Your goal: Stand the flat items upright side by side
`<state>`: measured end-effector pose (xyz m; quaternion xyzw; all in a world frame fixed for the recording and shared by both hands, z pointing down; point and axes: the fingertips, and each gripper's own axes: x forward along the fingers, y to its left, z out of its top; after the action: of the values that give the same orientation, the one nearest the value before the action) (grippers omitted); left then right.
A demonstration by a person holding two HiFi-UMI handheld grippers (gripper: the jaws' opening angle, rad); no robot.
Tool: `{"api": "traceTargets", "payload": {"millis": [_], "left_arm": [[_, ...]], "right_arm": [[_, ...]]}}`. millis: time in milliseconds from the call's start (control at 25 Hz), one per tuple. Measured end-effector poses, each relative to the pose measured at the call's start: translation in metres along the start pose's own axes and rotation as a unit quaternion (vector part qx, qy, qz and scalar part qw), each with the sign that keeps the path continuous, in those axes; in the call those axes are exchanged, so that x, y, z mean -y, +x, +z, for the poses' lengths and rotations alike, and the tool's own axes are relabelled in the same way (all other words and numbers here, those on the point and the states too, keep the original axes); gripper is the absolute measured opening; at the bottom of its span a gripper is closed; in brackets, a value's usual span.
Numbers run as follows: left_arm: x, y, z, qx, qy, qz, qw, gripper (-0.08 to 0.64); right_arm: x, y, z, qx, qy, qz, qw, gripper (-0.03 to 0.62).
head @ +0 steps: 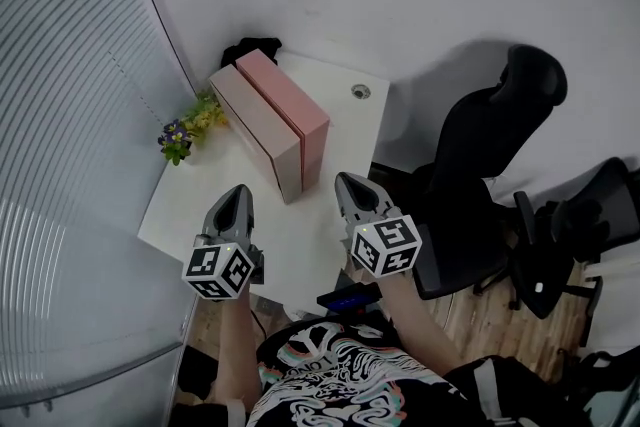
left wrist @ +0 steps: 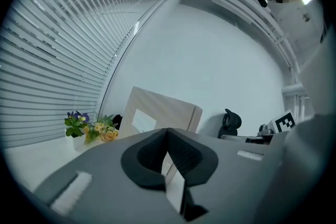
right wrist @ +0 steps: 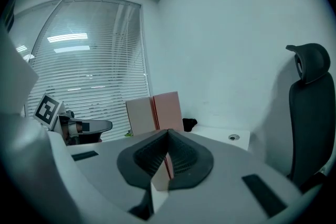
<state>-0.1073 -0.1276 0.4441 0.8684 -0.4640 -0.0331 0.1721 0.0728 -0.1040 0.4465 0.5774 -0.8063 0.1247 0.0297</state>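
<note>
Two flat boxes stand upright side by side on the white desk (head: 340, 90): a beige box (head: 258, 133) on the left and a pink box (head: 295, 105) touching its right side. My left gripper (head: 238, 192) is shut and empty, held above the desk's near part, short of the boxes. My right gripper (head: 345, 180) is shut and empty too, near the desk's front right, beside the boxes' near end. The left gripper view shows the beige box (left wrist: 157, 113) beyond the closed jaws (left wrist: 167, 130). The right gripper view shows the beige box (right wrist: 140, 115) and pink box (right wrist: 169, 108) past the closed jaws (right wrist: 168, 131).
A small pot of flowers (head: 190, 127) sits at the desk's left edge by the window blinds. A black object (head: 250, 48) lies behind the boxes, and a cable grommet (head: 361, 92) is at the far right corner. Black office chairs (head: 490, 165) stand right of the desk.
</note>
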Motion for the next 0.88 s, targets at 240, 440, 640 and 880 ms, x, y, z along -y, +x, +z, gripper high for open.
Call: {"api": "traceTargets", "payload": {"millis": [240,440,640,880], "left_arm": [[-0.0002,-0.0010,-0.0028,-0.006,0.009,0.003,0.9999,0.002],[-0.0021,0.0026,-0.0062,-0.009,0.027,0.014,0.9995,0.002],[-0.0011,0.0041,-0.0065,-0.004,0.010,0.003,0.9999,0.002],[-0.0034,0.0020,-0.0091,-0.007,0.010,0.008,0.9999,0.002]], "right_arm": [[-0.0042,0.0032,-0.0034,-0.011,-0.013,-0.002,1.000,0.002],[-0.0037,0.0072,-0.0077,-0.020,-0.017,-0.004,1.000,0.002],[-0.0034,0.0082,-0.0098,-0.022,-0.020,-0.004,1.000,0.002],[-0.0024,0.0081,-0.0094,-0.022,-0.026,-0.006,0.999,0.002]]}}
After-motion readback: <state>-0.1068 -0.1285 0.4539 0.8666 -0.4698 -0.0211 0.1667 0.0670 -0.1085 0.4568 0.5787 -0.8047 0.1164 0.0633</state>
